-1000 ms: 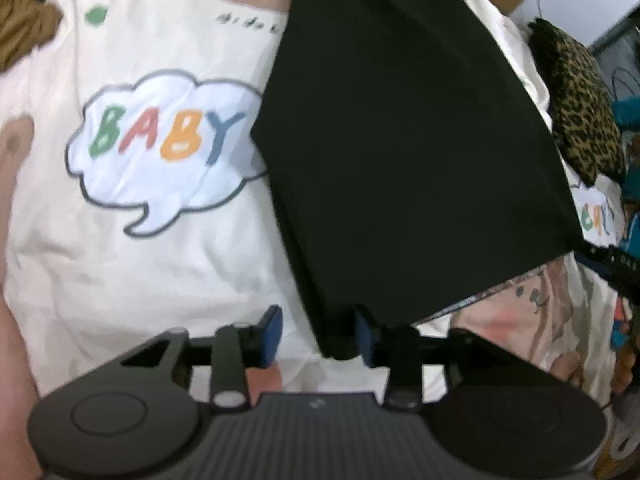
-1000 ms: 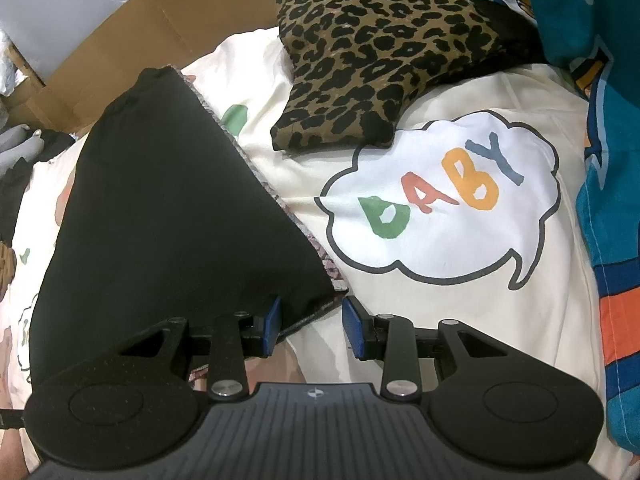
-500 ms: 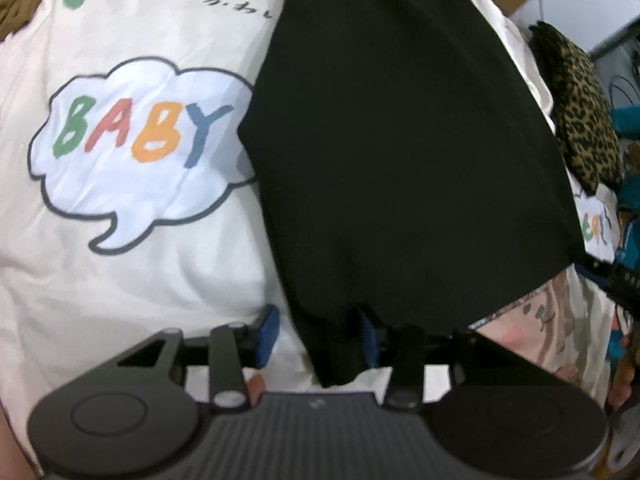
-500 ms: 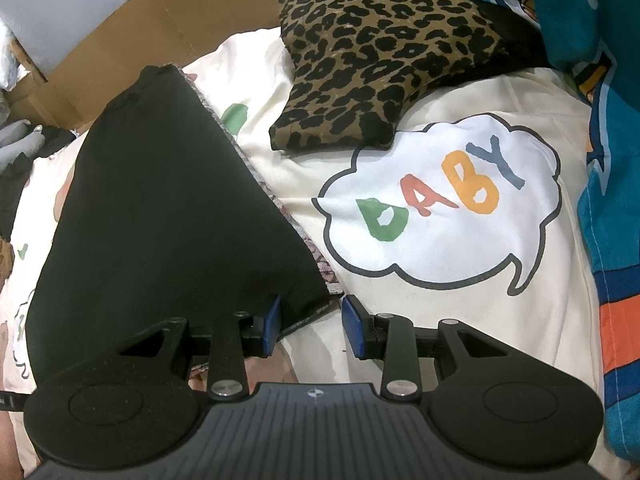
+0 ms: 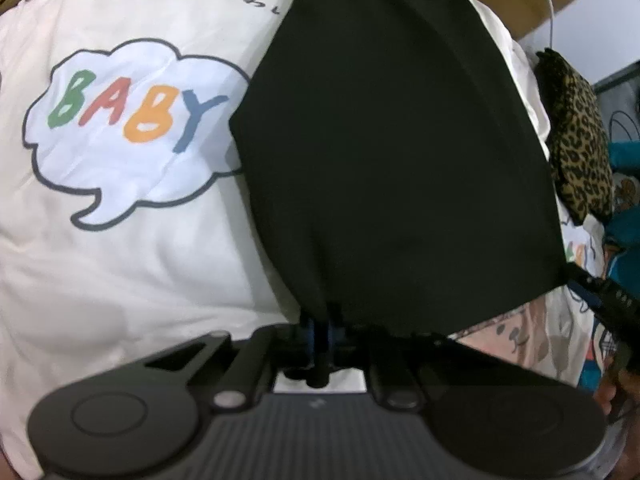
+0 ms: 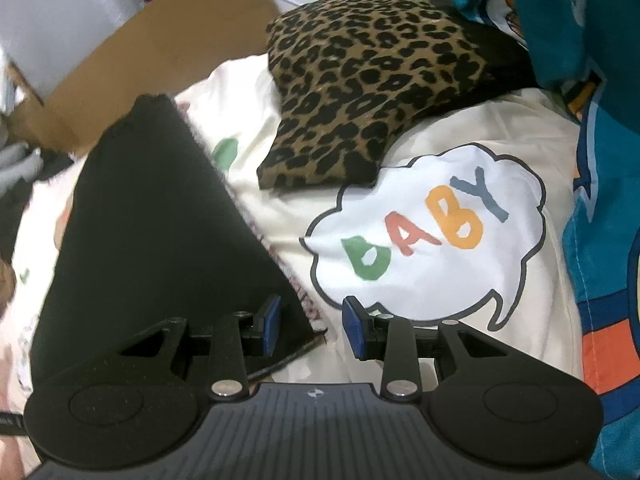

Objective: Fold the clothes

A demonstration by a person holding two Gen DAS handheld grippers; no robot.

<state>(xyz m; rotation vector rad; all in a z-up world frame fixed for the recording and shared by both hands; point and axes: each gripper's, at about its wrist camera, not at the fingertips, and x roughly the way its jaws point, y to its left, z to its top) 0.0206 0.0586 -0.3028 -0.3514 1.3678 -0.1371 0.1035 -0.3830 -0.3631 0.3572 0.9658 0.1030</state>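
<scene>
Left gripper (image 5: 320, 332) was clenched on the black garment (image 5: 392, 152) w/ its long axis running toward frame top, while right gripper (image 6: 310, 322) sat released at its lower-center corner.

Surface: a cream bedsheet (image 6: 460, 128) printed with cartoon figures and white "BABY" speech bubbles is spread under everything.
Landmark: the "BABY" bubble (image 6: 424, 236) in the right wrist view.
Black garment (image 6: 160, 232): laid flat on the sheet, left of the bubble.
Leopard-print cloth (image 6: 372, 80): laid on the sheet behind the bubble, its edge touching the bubble.
Teal printed fabric (image 6: 600, 240): seen right of the bubble, over the sheet.
</scene>
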